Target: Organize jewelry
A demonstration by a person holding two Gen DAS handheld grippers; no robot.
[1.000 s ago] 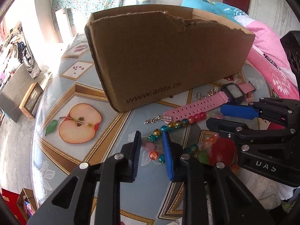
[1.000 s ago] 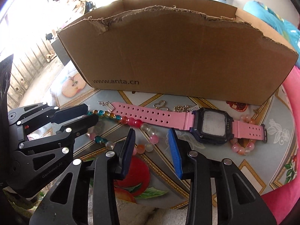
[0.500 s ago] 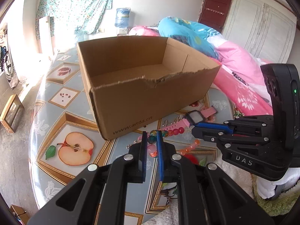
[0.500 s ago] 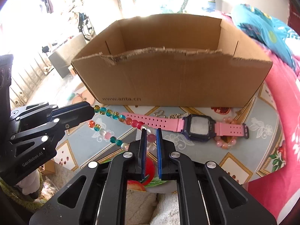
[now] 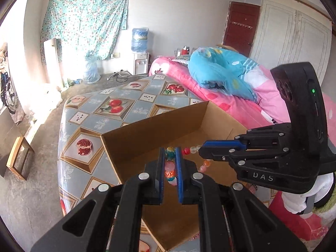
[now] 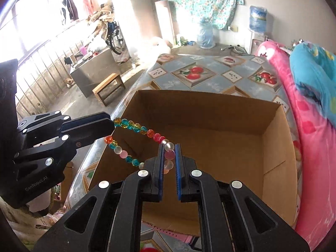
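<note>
A bracelet of coloured glass beads (image 6: 134,127) hangs stretched between my two grippers, above the open cardboard box (image 6: 273,138). My left gripper (image 5: 170,157) is shut on one end of the bead bracelet (image 5: 169,154); it also shows at the left of the right wrist view (image 6: 105,126). My right gripper (image 6: 169,153) is shut on the other end; it shows at the right of the left wrist view (image 5: 210,147). The box (image 5: 147,132) looks empty inside. A pink watch strap (image 6: 166,232) lies on the table in front of the box.
The box stands on a table with a fruit-patterned cover (image 5: 109,105). A bed with pink and blue bedding (image 5: 222,79) runs along the table's right side. A small wooden stool (image 6: 109,88) and a metal cabinet (image 6: 92,71) stand on the floor to the left.
Both grippers closed on the bead bracelet on the table and lifted it. They now hold it over the open box instead of in front of it.
</note>
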